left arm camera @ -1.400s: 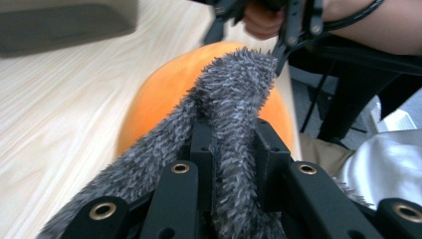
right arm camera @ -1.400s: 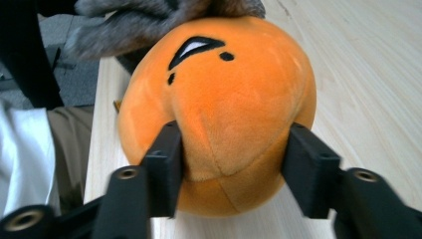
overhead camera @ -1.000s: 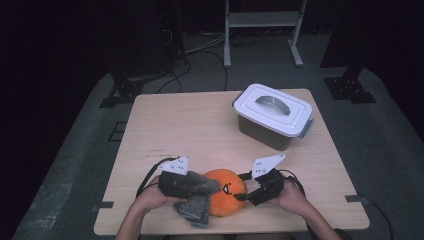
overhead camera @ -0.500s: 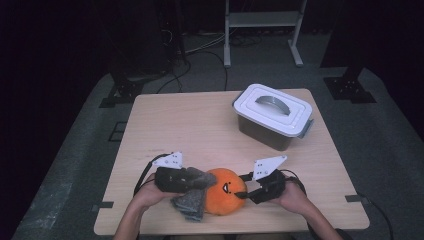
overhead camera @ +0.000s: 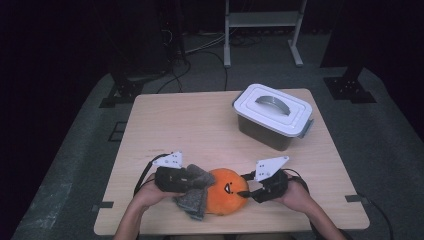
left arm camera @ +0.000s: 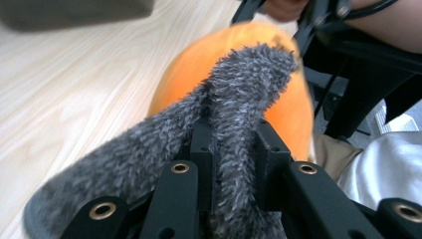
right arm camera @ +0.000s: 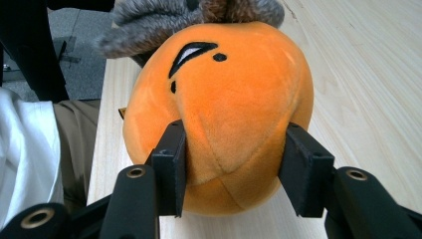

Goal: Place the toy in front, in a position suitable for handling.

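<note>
The left hand-held gripper (overhead camera: 192, 179) is clamped tight on a fold of the fuzzy grey cloth (overhead camera: 192, 197). The cloth lies against the left side of the orange plush ball (overhead camera: 225, 192), and part of it drapes over the top of the ball. In the left gripper view the grey fluff (left arm camera: 234, 129) is squeezed flat between the two black jaws.

The orange plush ball sits on the counter (overhead camera: 200, 130), close to the edge nearest the person, and it has a small black face sewn on.

To the right of the ball is the right hand-held gripper (overhead camera: 248, 192). Its jaws have just been closing, and in the right gripper view they now press into both sides of the ball (right arm camera: 224, 99) and dent it a little.

What could go wrong? The ball is soft and round, and the right jaws hold only its low end, so it might squish and pop out. If the left side pulls the cloth hard, the ball may roll off the near edge. The fluff may also slip free.

Far behind the ball, the white box with a lid (overhead camera: 272, 114) is out of the way.
</note>
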